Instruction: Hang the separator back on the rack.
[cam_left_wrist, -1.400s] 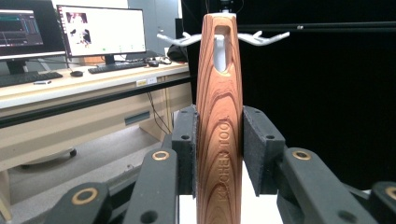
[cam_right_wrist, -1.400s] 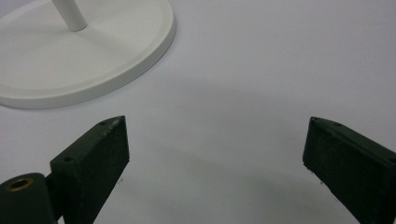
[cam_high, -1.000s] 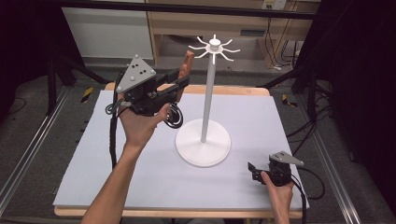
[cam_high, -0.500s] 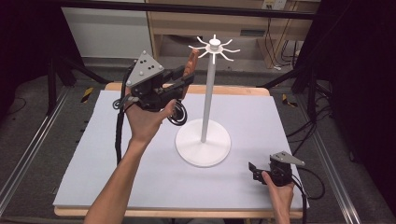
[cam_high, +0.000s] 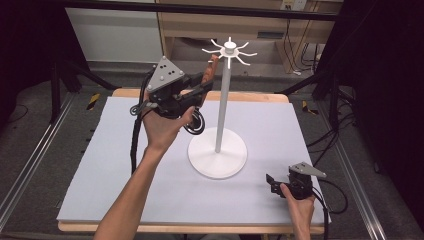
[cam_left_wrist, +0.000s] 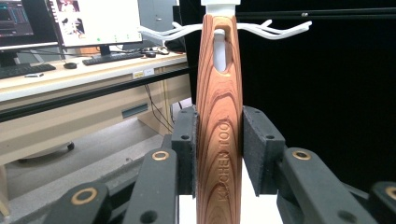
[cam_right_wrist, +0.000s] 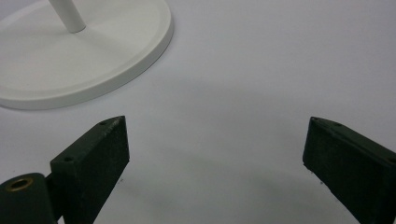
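White matting covers the bench (cam_high: 125, 200). Raised near the top of the white hook stand (cam_high: 218, 155), a wooden utensil handle (cam_left_wrist: 218, 121) has its hanging slot around one hook (cam_left_wrist: 219, 39). Left hand-held gripper (cam_left_wrist: 218, 154) clamps it; hanging looks nearly done, release remains. Right hand-held gripper (cam_right_wrist: 215, 163) rests wide, empty.
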